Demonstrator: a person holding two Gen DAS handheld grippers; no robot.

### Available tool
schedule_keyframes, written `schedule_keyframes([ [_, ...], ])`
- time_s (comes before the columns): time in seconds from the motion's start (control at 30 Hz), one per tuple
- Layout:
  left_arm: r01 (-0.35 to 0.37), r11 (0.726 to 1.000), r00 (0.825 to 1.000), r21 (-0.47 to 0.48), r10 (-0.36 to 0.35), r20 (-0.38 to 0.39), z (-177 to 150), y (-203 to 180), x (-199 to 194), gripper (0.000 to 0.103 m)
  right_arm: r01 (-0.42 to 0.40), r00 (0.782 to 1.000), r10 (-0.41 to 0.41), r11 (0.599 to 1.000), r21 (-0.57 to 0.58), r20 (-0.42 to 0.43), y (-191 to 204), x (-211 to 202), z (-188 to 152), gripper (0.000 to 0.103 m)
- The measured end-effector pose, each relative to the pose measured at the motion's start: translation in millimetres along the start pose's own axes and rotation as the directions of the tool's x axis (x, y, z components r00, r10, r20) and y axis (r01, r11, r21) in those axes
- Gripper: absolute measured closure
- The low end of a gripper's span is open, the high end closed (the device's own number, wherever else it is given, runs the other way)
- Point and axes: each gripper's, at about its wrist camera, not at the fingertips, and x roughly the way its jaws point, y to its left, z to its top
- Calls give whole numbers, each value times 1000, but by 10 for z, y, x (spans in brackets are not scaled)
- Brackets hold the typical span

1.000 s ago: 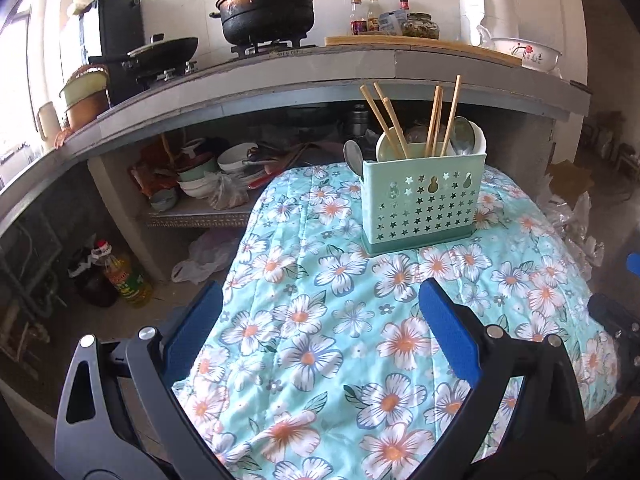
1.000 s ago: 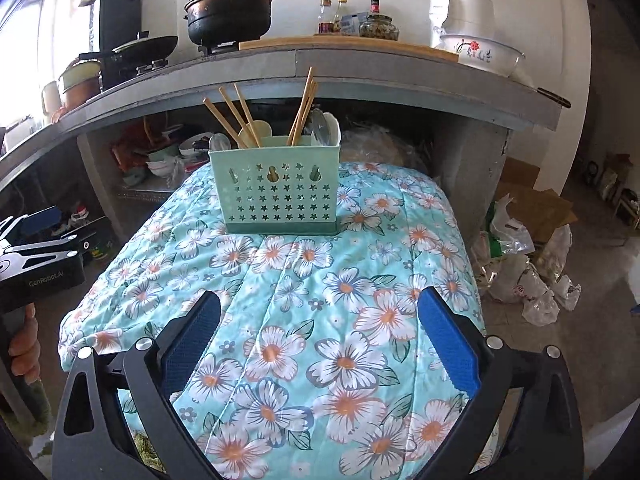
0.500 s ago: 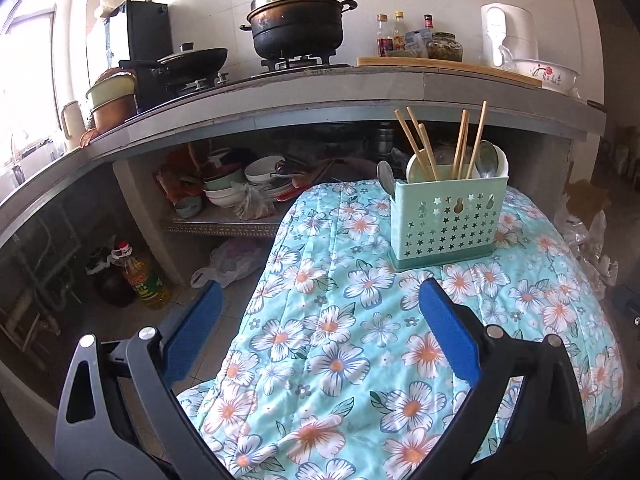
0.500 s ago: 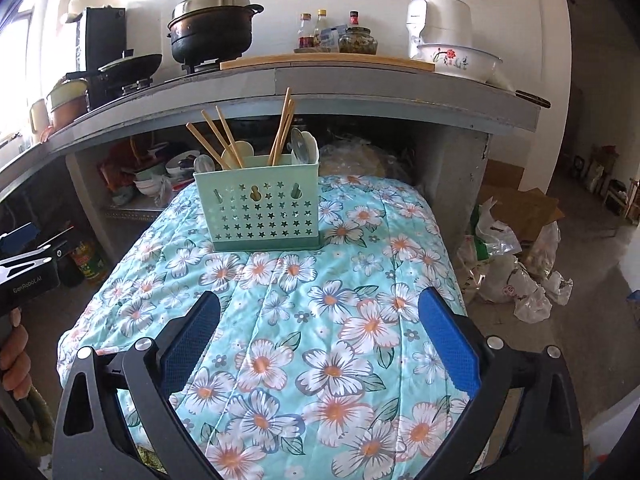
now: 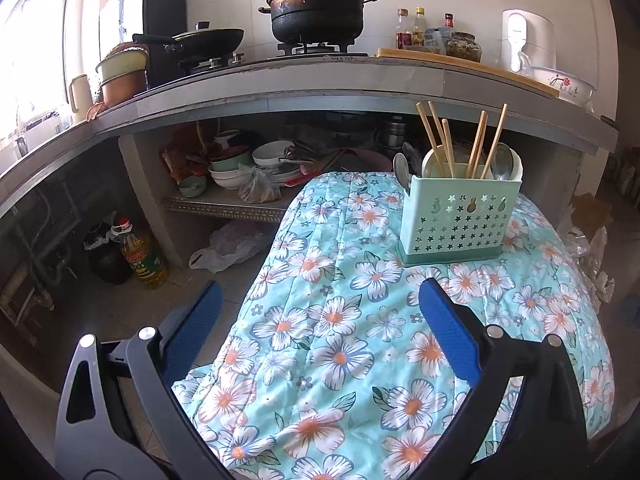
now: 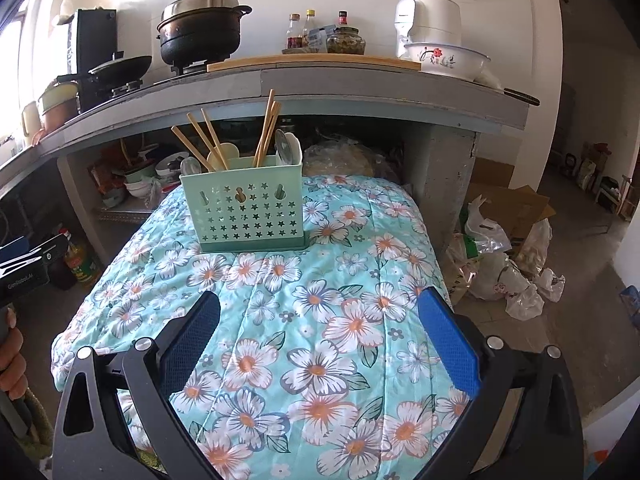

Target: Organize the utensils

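Note:
A mint green utensil holder [image 5: 458,220] [image 6: 245,204] with star-shaped holes stands upright near the far end of a table under a floral quilt [image 5: 360,340] [image 6: 320,320]. Several wooden chopsticks [image 5: 440,140] [image 6: 208,140] and spoons [image 5: 502,160] [image 6: 288,146] stick out of its top. My left gripper [image 5: 320,312] is open and empty, well short of the holder and to its left. My right gripper [image 6: 318,316] is open and empty too, in front of the holder. The left gripper's body [image 6: 28,264] shows at the right wrist view's left edge, held by a hand [image 6: 12,364].
A grey kitchen counter [image 5: 300,80] runs behind the table with a black pot [image 5: 318,12], a pan [image 5: 208,38], bottles [image 6: 304,32] and a white bowl [image 6: 446,58]. Dishes sit on the shelf below [image 5: 256,168]. An oil bottle [image 5: 140,256] and plastic bags [image 6: 504,264] lie on the floor.
Both grippers have drawn back and risen from the table, so the holder looks smaller and farther. The left view has swung left. Both stay open and empty.

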Motion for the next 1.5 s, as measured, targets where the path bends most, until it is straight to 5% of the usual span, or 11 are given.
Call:
schedule_keyframes([
  [1.5, 31, 1000, 998, -2, -32, -62, -5, -103, 46, 8, -18, 1000, 18, 1000, 3, -3, 11, -2, 5, 7],
])
